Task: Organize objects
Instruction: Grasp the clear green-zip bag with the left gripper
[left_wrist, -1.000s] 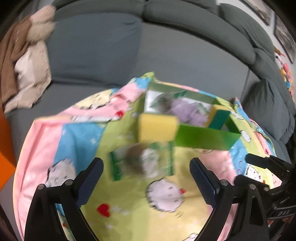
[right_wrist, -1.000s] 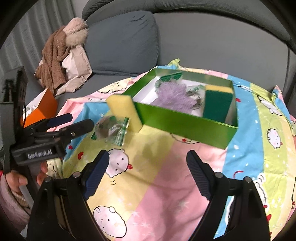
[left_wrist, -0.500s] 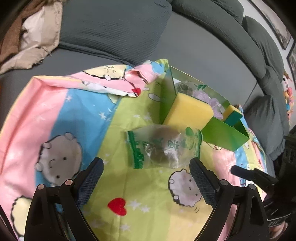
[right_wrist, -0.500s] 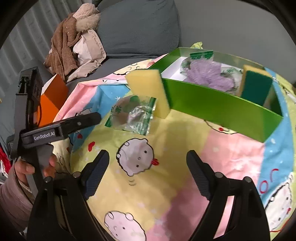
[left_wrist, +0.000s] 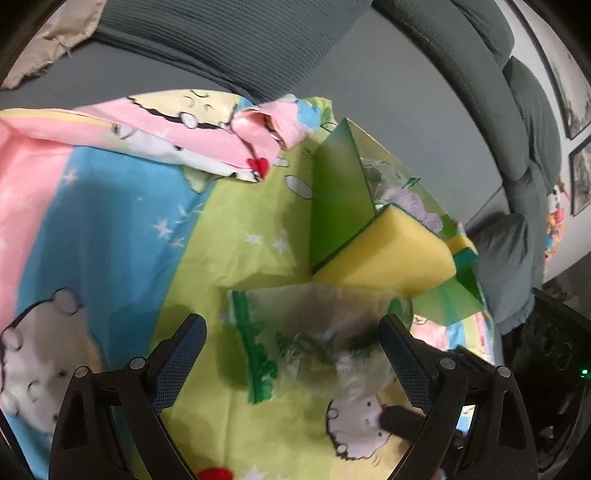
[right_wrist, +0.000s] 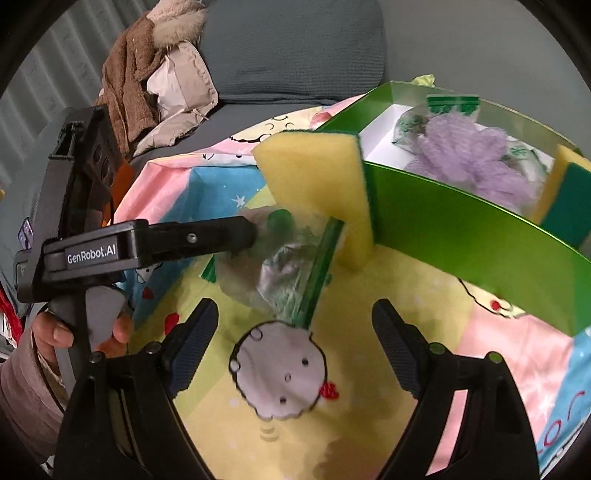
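The left tool (left_wrist: 290, 338), spread, straddles the clear green-striped plastic bag (left_wrist: 314, 336) at 6 o'clock of the yellow foam sponge (right_wrist: 314, 177); lower squarely before pinching. The right tool (right_wrist: 295, 325), spread, holds nothing. Only the right view shows the green cardboard box (right_wrist: 461, 229) interior.

I saw a clear packet (right_wrist: 286, 264) with green strips lying flat beside a yellow sponge (right_wrist: 317, 184) that stood on edge against the green box (right_wrist: 469, 236) holding a purple puff (right_wrist: 469, 155).

Clear bag (left_wrist: 317, 332) between open claw (left_wrist: 291, 354)
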